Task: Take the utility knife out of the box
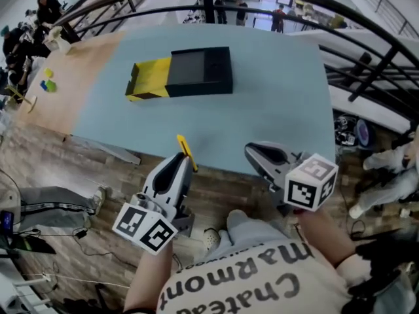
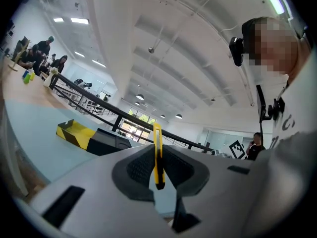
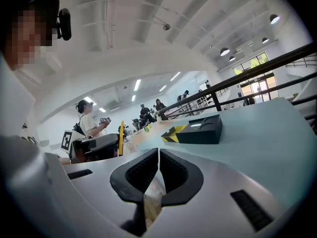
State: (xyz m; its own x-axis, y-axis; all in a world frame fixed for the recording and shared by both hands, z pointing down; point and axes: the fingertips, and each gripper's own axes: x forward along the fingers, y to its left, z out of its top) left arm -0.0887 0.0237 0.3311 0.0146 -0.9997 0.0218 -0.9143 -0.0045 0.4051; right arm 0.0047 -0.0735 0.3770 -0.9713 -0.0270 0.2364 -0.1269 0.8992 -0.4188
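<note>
The yellow utility knife (image 1: 186,148) stands upright between the pads of my left gripper (image 1: 185,158), which is shut on it just off the near edge of the light blue table (image 1: 275,103). In the left gripper view the knife (image 2: 157,155) sticks up from the closed jaws. The black box (image 1: 200,70) with its yellow-and-black striped flap (image 1: 149,78) lies open at the far middle of the table, well away from both grippers. My right gripper (image 1: 254,150) hovers at the table's near edge, shut with nothing in it (image 3: 158,155). The box (image 3: 200,129) shows ahead of it.
A dark railing (image 1: 366,51) curves round the table's far and right sides. Small green and yellow blocks (image 1: 48,78) lie on the wooden tabletop at far left, near seated people (image 1: 26,31). Wood-look floor (image 1: 216,185) lies below the grippers.
</note>
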